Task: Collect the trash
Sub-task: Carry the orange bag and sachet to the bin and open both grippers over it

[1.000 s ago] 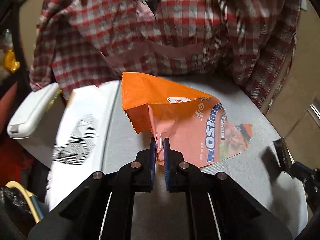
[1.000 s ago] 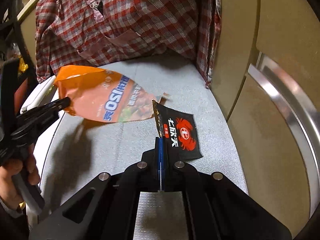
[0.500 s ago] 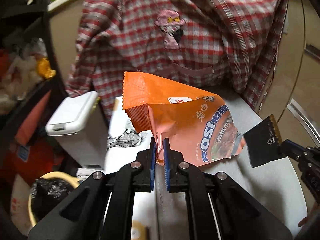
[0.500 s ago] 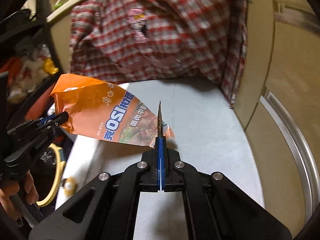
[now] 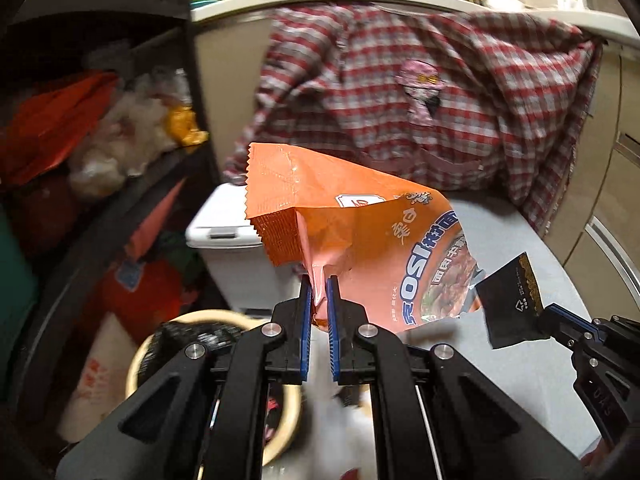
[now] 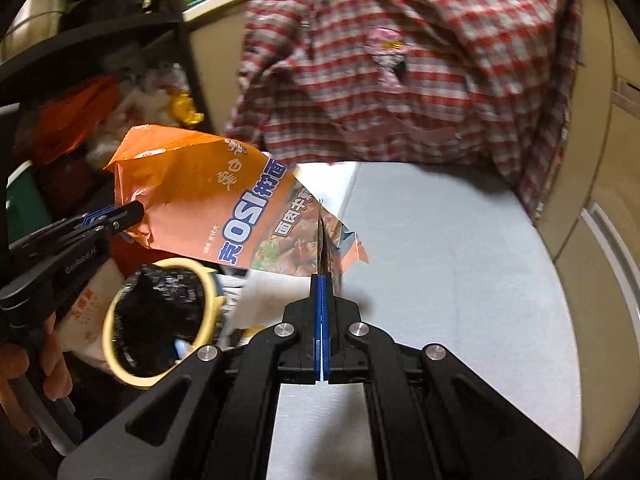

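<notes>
My left gripper (image 5: pixel 319 284) is shut on a large orange noodle wrapper (image 5: pixel 360 236) and holds it in the air above the grey seat's left edge; the wrapper also shows in the right wrist view (image 6: pixel 208 208). My right gripper (image 6: pixel 322 280) is shut on a small black snack wrapper (image 6: pixel 322 248), seen edge-on here and flat in the left wrist view (image 5: pixel 510 304). A yellow-rimmed bin lined with a black bag (image 6: pixel 160 304) stands on the floor below and left of both wrappers; it also shows in the left wrist view (image 5: pixel 192 332).
A red plaid shirt (image 5: pixel 420 100) hangs over the chair back behind the grey seat (image 6: pixel 460 260). A white lidded box (image 5: pixel 224 228) sits left of the seat. A cluttered dark shelf (image 5: pixel 80 128) with bags fills the left side. Beige cabinet doors (image 6: pixel 600 200) are on the right.
Both grippers have lifted their wrappers off the grey seat and swung left. The yellow-rimmed bin has come into view below them.
</notes>
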`<action>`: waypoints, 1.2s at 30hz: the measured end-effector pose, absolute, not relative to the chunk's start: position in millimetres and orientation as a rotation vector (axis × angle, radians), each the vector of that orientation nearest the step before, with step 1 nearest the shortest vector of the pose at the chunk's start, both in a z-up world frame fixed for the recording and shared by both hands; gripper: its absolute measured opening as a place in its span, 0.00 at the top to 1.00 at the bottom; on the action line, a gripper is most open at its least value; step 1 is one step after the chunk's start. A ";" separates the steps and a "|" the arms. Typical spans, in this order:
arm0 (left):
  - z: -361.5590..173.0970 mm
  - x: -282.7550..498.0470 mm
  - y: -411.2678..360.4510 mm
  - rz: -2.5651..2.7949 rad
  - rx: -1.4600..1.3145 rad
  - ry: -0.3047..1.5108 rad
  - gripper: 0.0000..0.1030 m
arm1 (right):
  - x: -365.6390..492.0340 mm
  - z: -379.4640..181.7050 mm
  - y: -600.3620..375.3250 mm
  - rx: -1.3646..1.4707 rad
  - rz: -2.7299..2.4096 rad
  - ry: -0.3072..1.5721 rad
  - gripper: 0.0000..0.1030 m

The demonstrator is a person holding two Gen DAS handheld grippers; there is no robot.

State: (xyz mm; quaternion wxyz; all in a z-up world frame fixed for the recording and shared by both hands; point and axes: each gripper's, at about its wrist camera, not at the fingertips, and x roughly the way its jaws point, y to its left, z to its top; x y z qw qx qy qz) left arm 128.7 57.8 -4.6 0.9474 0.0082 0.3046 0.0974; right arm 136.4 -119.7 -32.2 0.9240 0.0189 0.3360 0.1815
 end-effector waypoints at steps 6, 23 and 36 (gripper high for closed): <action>5.9 88.2 101.5 0.300 0.002 0.618 0.93 | 120.7 -23.5 -70.4 0.022 0.459 0.679 1.00; -21.0 24.8 215.2 0.532 -0.044 0.656 0.93 | 103.1 -41.3 86.0 -0.059 0.678 0.744 1.00; -74.9 42.1 259.2 0.572 -0.027 0.761 0.93 | 121.7 -86.2 136.8 -0.104 0.698 0.827 1.00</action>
